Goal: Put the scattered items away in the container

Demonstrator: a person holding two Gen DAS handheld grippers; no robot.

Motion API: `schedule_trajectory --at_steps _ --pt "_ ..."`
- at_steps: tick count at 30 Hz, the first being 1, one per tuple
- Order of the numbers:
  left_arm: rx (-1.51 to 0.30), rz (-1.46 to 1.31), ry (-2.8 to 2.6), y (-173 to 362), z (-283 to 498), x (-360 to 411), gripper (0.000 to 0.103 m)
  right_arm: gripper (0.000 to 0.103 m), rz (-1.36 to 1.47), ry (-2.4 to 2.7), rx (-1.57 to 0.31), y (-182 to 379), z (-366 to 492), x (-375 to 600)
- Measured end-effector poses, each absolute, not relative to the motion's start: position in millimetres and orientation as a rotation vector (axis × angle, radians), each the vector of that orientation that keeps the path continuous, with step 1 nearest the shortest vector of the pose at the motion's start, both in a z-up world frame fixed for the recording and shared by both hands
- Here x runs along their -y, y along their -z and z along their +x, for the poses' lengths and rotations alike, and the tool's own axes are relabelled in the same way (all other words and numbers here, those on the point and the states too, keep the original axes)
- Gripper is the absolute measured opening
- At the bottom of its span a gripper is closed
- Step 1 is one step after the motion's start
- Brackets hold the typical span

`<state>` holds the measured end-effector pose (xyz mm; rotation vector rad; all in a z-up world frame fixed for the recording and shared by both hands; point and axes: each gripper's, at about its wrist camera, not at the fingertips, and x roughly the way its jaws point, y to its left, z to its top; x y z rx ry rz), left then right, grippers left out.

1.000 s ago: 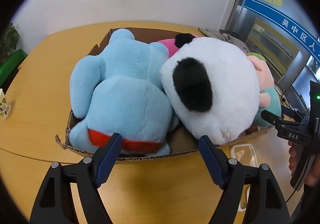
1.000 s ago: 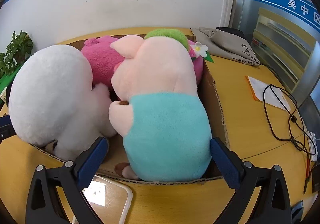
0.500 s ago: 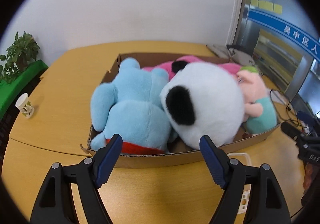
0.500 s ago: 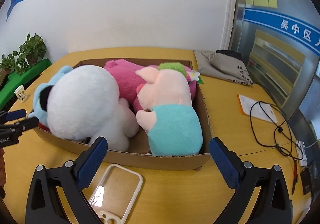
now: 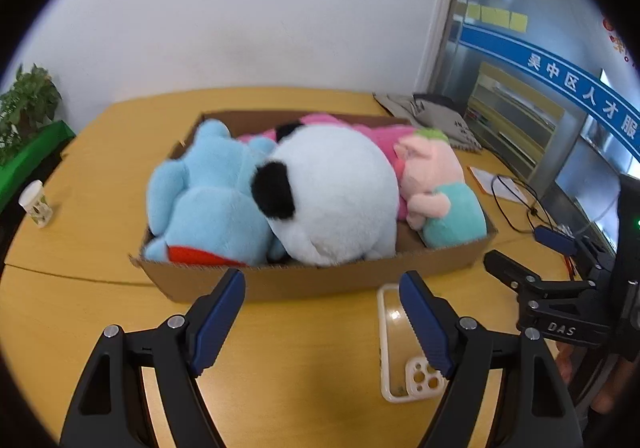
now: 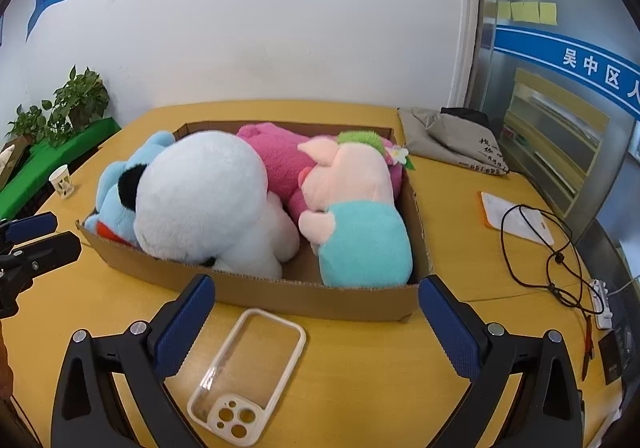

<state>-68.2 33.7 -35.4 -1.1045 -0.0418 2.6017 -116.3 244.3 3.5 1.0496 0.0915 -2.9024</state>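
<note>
The cardboard box (image 6: 312, 294) sits mid-worktop (image 6: 360, 368) and holds four plush toys. A clear phone case (image 6: 248, 372) lies outside it, just beside the box's near wall. Its long axis runs roughly along the right gripper's pointing line. The right gripper (image 6: 316, 322), fingers wide and empty, is nearer, with the case just below its left finger. The left gripper (image 5: 322, 318) is also wide and empty.

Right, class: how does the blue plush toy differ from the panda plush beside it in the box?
The blue plush toy is light blue with a red patch at its base; the panda plush is white with black patches. The panda looks rounder and bulkier and sits nearer the middle of the cardboard box; the blue one lies at its left end. Both are furry and touch.
</note>
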Motion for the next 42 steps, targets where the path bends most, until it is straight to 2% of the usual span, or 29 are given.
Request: schedule_trajectory --at_steps 5,8,10,12,14,15,16,17,19,22,23,25,29,33,34,38,39,40,41,42 --pt "0.003 -1.265 -2.484 84.3 -64.3 -50.9 0.079 0.102 1.273 2.760 0.042 52.0 -118.9 -260.2" --pt "0.009 -1.361 -2.406 111.7 -68.2 -65.0 0.078 0.093 1.381 2.698 0.082 86.5 -121.0 -260.7" --pt "-0.014 -1.396 -2.373 123.5 -70.1 -75.3 0.077 0.082 1.435 2.670 0.093 104.5 -125.3 -259.0" --pt "-0.033 -1.421 -2.342 133.2 -71.6 -83.9 0.071 0.078 1.464 2.668 0.104 114.9 -129.6 -258.1" --pt "-0.031 -1.464 -2.308 144.0 -73.5 -89.2 0.055 0.076 1.447 2.667 0.137 117.4 -131.7 -258.1" --pt "-0.028 -1.492 -2.290 150.1 -75.3 -90.4 0.049 0.075 1.444 2.665 0.149 117.8 -132.9 -258.0" --pt "-0.016 -1.516 -2.273 155.5 -76.9 -90.3 0.042 0.070 1.438 2.664 0.151 117.3 -133.0 -258.3" --pt "0.012 -1.517 -2.265 157.4 -77.7 -88.6 0.039 0.067 1.429 2.658 0.151 116.7 -133.0 -257.7" --pt "0.042 -1.509 -2.252 157.0 -78.0 -87.0 0.035 0.053 1.410 2.635 0.151 115.4 -132.6 -254.5" --pt "0.058 -1.485 -2.206 156.7 -76.1 -89.6 0.014 0.043 1.397 2.608 0.179 115.2 -129.8 -251.8" --pt "0.056 -1.480 -2.198 156.3 -75.0 -90.7 0.010 0.042 1.397 2.591 0.200 115.8 -129.5 -250.8" --pt "0.036 -1.475 -2.200 155.3 -73.2 -92.9 0.007 0.034 1.391 2.540 0.233 116.7 -126.9 -247.5" --pt "0.014 -1.480 -2.201 152.4 -71.5 -87.3 0.005 0.033 1.394 2.506 0.210 115.2 -122.5 -243.0" --pt "0.001 -1.491 -2.219 151.6 -71.9 -69.6 0.005 0.018 1.417 2.415 0.271 114.4 -108.2 -240.2" --pt "-0.014 -1.492 -2.229 150.7 -71.7 -64.2 0.005 0.018 1.424 2.375 0.288 115.6 -99.9 -235.7" --pt "-0.036 -1.492 -2.250 144.0 -66.2 -37.1 0.005 0.019 1.399 2.155 0.318 121.4 -65.2 -214.2" --pt "-0.035 -1.488 -2.248 141.3 -62.1 -31.4 0.005 0.025 1.350 2.141 0.267 114.9 -59.0 -211.2" --pt "-0.032 -1.482 -2.241 139.0 -57.0 -27.0 0.005 0.046 1.309 2.154 0.198 107.7 -57.8 -210.6" --pt "-0.030 -1.477 -2.232 137.7 -51.9 -24.3 0.007 0.060 1.256 2.180 0.101 97.8 -59.1 -211.6" --pt "-0.031 -1.476 -2.217 136.5 -45.6 -23.3 0.010 0.086 1.214 2.205 0.030 89.8 -61.4 -212.6"
